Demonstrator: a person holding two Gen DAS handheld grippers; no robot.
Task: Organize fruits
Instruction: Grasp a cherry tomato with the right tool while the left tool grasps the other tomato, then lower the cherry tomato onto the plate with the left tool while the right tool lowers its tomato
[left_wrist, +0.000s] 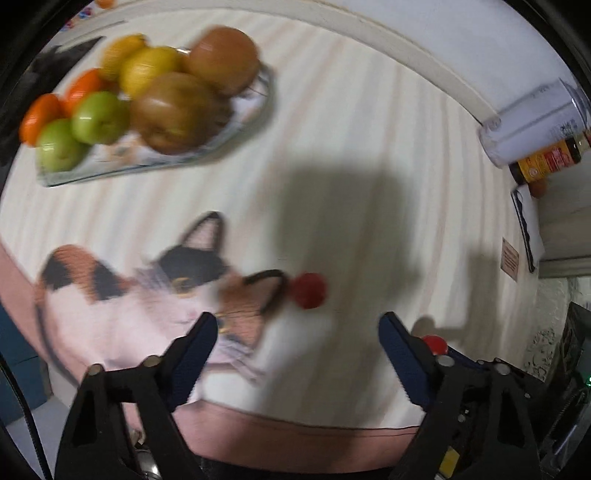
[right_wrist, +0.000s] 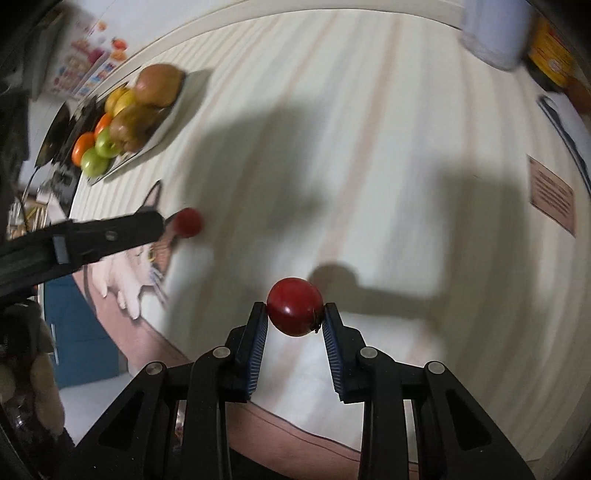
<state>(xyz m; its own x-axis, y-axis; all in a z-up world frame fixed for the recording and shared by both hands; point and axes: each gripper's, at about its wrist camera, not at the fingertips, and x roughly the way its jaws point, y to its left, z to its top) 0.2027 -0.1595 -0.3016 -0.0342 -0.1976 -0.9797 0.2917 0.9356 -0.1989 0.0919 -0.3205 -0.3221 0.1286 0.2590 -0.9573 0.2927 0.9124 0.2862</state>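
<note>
A: Right gripper (right_wrist: 295, 314) is clamped on a small round red tomato (right_wrist: 294, 306), just above the striped cloth tabletop (right_wrist: 388, 147).

B: Left gripper (left_wrist: 297, 332) hangs released, empty; a second red tomato (left_wrist: 308, 290) lies beyond it, the piled fruit tray (left_wrist: 255, 107) farther back.

Both tongs were built alike — matte black plastic frames with long triangular cut-outs in the arms and round silver pivot pins at the joints. On the left tongs (left_wrist: 297, 332) the fingers (left_wrist: 195, 354) carried dark blue, finely ribbed pads with a toothed inner edge; a small yellow sticker sat low on the right arm, and a black cable curved along the left edge of the left wrist view. The right tongs (right_wrist: 295, 314) showed the same blue ribbed pads (right_wrist: 256, 347) — four silver pins ran across its black linkage.
</note>
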